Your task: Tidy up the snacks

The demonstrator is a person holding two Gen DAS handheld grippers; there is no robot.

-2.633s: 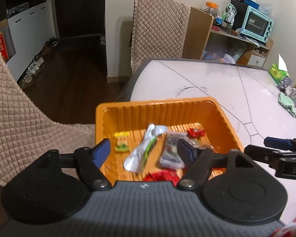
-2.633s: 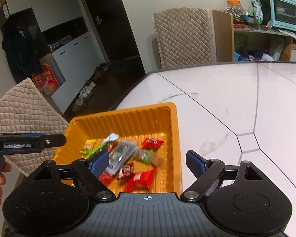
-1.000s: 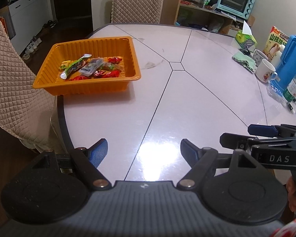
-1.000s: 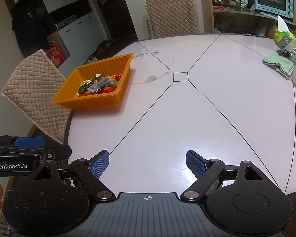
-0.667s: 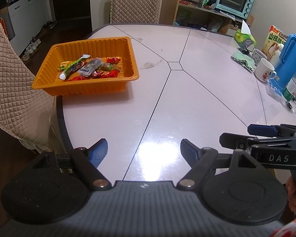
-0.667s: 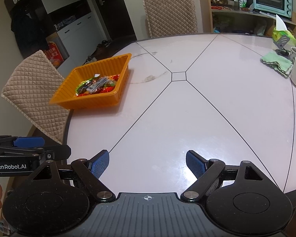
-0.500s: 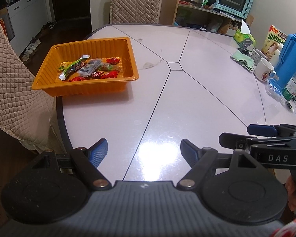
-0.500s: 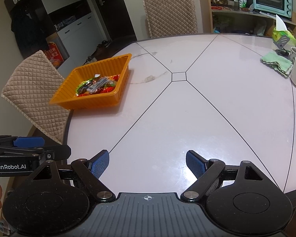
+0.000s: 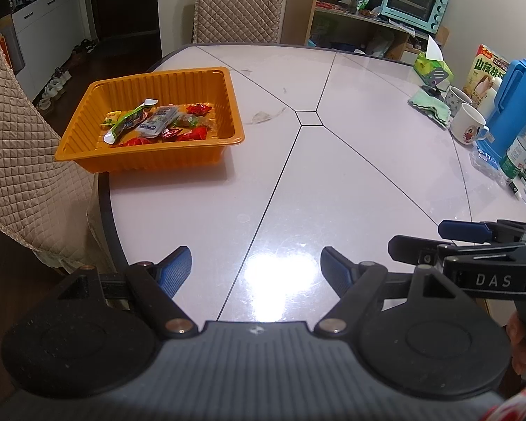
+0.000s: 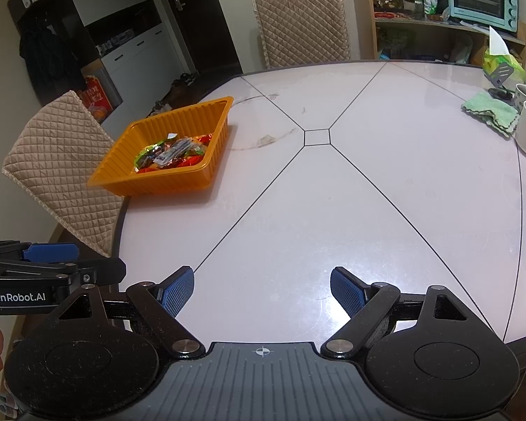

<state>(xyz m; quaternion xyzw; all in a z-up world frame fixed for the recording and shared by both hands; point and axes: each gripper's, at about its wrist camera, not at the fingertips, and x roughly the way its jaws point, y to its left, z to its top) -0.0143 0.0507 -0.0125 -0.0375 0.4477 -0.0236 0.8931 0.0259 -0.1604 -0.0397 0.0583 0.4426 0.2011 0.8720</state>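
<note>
An orange plastic tray [image 9: 207,87] sits at the left edge of the round white table, also in the right wrist view [image 10: 193,175]. Several wrapped snacks [image 9: 157,124] lie in it, among them red candies and a white-green packet; they show in the right wrist view [image 10: 173,154] too. My left gripper [image 9: 256,268] is open and empty above the near table edge, far from the tray. My right gripper [image 10: 262,289] is open and empty beside it, also at the near edge.
Quilted chairs stand left of the tray [image 9: 14,140] and behind the table [image 9: 238,3]. At the right edge are mugs [image 9: 468,128], a green cloth [image 9: 429,105], a blue jug [image 9: 515,105], a bottle [image 9: 522,147] and a tissue box [image 9: 433,68].
Both grippers pulled back from right above the tray to the near table edge, still open and empty. In the last second they have barely moved.
</note>
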